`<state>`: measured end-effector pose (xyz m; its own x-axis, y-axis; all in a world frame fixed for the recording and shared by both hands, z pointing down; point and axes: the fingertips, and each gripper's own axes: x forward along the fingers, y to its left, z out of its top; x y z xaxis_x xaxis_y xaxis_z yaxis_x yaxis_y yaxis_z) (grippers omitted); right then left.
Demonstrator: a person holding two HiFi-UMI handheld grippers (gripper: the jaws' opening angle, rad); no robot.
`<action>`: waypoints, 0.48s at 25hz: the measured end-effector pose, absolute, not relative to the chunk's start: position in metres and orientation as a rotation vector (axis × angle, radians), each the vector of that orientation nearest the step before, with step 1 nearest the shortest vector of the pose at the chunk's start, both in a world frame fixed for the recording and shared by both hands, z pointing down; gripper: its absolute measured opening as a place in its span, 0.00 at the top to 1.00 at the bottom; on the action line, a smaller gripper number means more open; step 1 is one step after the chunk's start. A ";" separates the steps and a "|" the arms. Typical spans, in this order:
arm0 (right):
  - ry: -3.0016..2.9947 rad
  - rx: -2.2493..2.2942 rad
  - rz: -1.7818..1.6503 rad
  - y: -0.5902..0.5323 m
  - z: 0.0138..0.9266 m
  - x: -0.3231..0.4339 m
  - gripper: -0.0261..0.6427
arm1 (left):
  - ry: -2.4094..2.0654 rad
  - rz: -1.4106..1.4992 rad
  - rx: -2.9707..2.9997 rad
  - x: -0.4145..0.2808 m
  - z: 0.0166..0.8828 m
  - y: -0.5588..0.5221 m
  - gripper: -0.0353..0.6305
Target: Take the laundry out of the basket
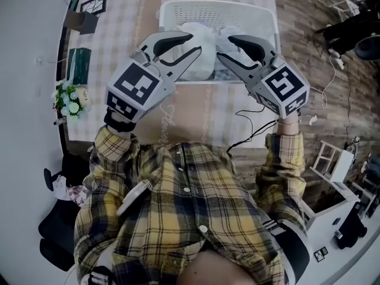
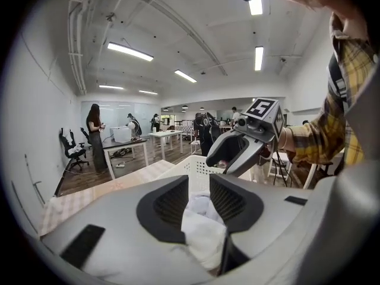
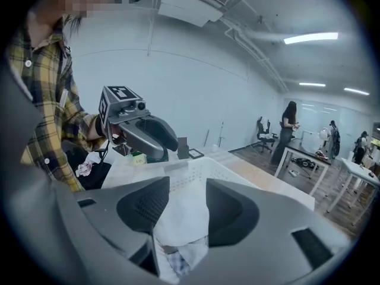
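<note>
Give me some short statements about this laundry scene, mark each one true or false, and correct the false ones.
1. The basket is white and stands on a table with a checked cloth. True.
2. The basket is empty. False: white laundry lies in it.
3. Laundry sits between the jaws of the left gripper and of the right gripper. True.
4. The person wears a plain blue shirt. False: it is a yellow plaid shirt.
5. In the head view, flowers stand to the left of the basket. True.
</note>
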<state>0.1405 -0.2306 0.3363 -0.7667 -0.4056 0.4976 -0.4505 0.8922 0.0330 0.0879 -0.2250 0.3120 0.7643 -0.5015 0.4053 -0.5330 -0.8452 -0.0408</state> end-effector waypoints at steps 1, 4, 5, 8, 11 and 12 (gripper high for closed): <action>-2.543 0.597 0.123 -0.233 0.340 0.140 0.63 | -0.834 0.660 2.875 0.089 0.317 -0.227 0.73; -2.542 0.541 0.127 -0.240 0.347 0.137 0.62 | -0.786 0.756 2.864 0.093 0.332 -0.231 0.68; -2.543 0.520 0.131 -0.242 0.350 0.136 0.58 | -0.770 0.782 2.861 0.095 0.336 -0.232 0.67; -2.514 0.442 0.122 -0.243 0.364 0.133 0.54 | -0.724 0.870 2.868 0.100 0.347 -0.233 0.64; -2.438 0.328 0.086 -0.243 0.382 0.132 0.48 | -0.668 0.943 2.872 0.104 0.356 -0.236 0.60; -2.406 0.292 0.065 -0.242 0.388 0.132 0.47 | -0.650 0.963 2.871 0.105 0.360 -0.237 0.59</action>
<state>0.1317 -0.2424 0.3885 -0.7282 -0.1918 0.6580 -0.2269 0.9734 0.0326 0.1053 -0.2372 0.3598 0.7184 -0.3753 0.5857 -0.4030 -0.9108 -0.0893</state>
